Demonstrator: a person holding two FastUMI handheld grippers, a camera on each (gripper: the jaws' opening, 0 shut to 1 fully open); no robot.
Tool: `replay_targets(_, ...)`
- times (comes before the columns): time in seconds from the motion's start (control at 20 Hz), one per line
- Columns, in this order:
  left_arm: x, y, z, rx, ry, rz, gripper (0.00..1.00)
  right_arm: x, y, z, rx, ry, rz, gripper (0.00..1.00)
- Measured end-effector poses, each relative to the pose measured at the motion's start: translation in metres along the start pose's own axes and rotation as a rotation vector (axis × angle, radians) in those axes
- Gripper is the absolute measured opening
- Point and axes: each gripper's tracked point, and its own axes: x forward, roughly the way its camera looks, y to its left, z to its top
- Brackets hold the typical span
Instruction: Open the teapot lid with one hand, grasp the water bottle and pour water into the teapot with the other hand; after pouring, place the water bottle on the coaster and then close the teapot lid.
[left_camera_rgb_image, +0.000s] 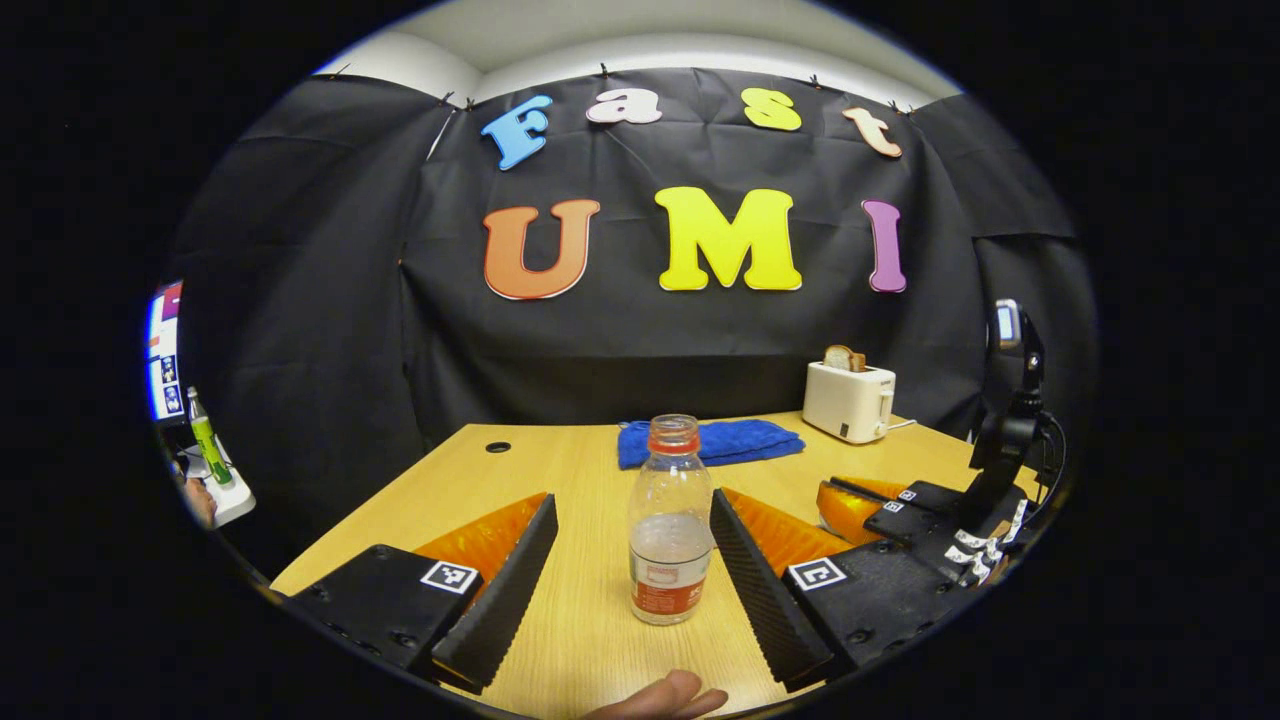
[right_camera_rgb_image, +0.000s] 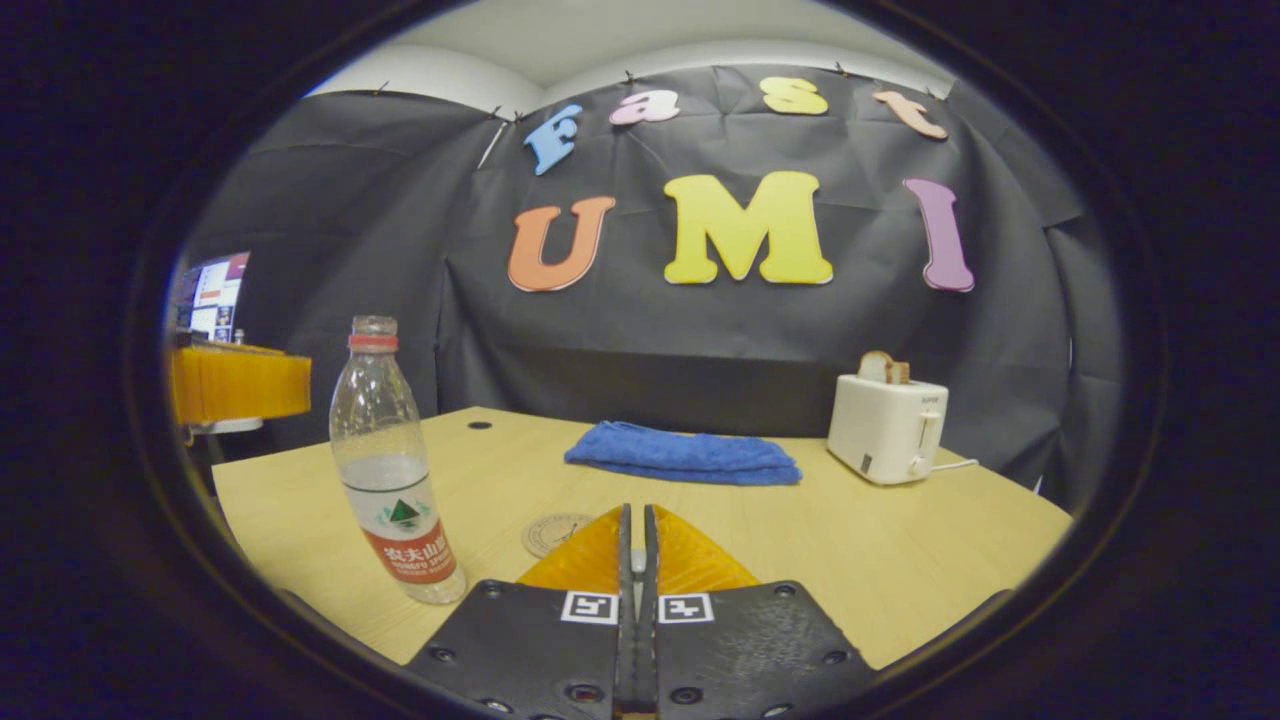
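The water bottle (left_camera_rgb_image: 670, 525) stands upright on the wooden counter (left_camera_rgb_image: 590, 470), its long axis vertical, its uncapped mouth pointing straight up, and roughly the lower half holding water. In the left gripper view the left claw (left_camera_rgb_image: 630, 575) is spread wide with one finger on either side of the bottle; the right-hand finger looks very near the bottle's side, the left-hand one stands apart, and nothing is gripped yet. In the right gripper view the right claw (right_camera_rgb_image: 632, 545) has its fingers pressed together with nothing between them, and the bottle stands to its left. Just beyond those fingertips a round coaster (right_camera_rgb_image: 556, 533) lies flat on the counter. Farther back lie a folded blue towel (right_camera_rgb_image: 685, 455) and, to the right, a white toaster (right_camera_rgb_image: 888, 428) with bread in its slot. I cannot pick out a teapot from here. The main hazard, as I judge it, is the open top: if the fingers close off-centre, or one touches first and shoves the bottle, the tall narrow body could tip and spill across the counter. Squeezing the thin clear wall too hard may buckle it and push water up toward the mouth. A grip low on the label could also leave the bottle top-heavy once tilted, so a hold nearer the middle seems safer. A fingertip of a hand (left_camera_rgb_image: 665, 697) shows at the near edge.
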Motion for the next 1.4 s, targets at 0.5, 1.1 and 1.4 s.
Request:
replay_targets(0.5,0.036,-0.015,-0.043,0.062,0.069,-0.013,0.96,-0.037,-0.039,0.018,0.025,-0.031,-0.055,0.0)
replay_targets(1.1,0.068,-0.026,-0.057,0.052,-0.031,0.003,0.95,-0.048,-0.09,0.031,0.086,-0.041,-0.138,0.0)
replay_targets(1.4,0.074,-0.021,-0.061,0.085,-0.018,0.027,0.78,-0.056,-0.097,0.043,0.06,-0.072,-0.155,0.0)
